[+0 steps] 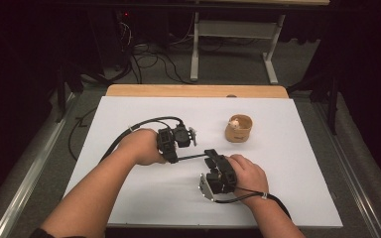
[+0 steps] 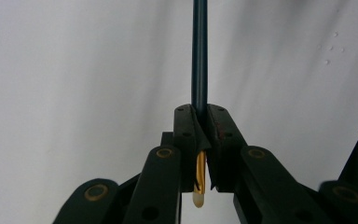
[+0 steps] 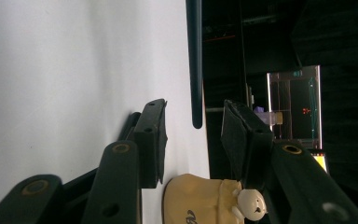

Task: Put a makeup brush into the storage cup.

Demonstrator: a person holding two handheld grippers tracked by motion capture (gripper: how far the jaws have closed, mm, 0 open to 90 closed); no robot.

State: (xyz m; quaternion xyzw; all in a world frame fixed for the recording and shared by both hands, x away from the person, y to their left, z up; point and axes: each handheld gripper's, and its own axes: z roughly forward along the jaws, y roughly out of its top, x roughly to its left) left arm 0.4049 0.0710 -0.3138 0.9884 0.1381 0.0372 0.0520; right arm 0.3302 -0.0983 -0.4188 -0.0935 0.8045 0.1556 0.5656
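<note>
A thin dark rod (image 1: 194,157) lies level above the white table surface (image 1: 144,198), between my two grippers. My left gripper (image 1: 175,158) is shut on one end of it. In the left gripper view the rod (image 2: 199,56) runs straight out from the clamped jaws of that gripper (image 2: 203,112), and a gold section with a white tip (image 2: 199,184) sticks out behind them. My right gripper (image 1: 212,154) meets the rod's other end. In the right gripper view that free end (image 3: 195,70) hangs between the jaws of the right gripper (image 3: 193,112), with a gap on either side.
A tan cup (image 1: 238,130) with a small white figure (image 1: 234,123) inside stands right of centre, beyond the right gripper; the cup (image 3: 200,200) also lies low in the right gripper view. A wooden strip (image 1: 198,90) borders the far edge. Cables and desk legs (image 1: 194,49) lie beyond.
</note>
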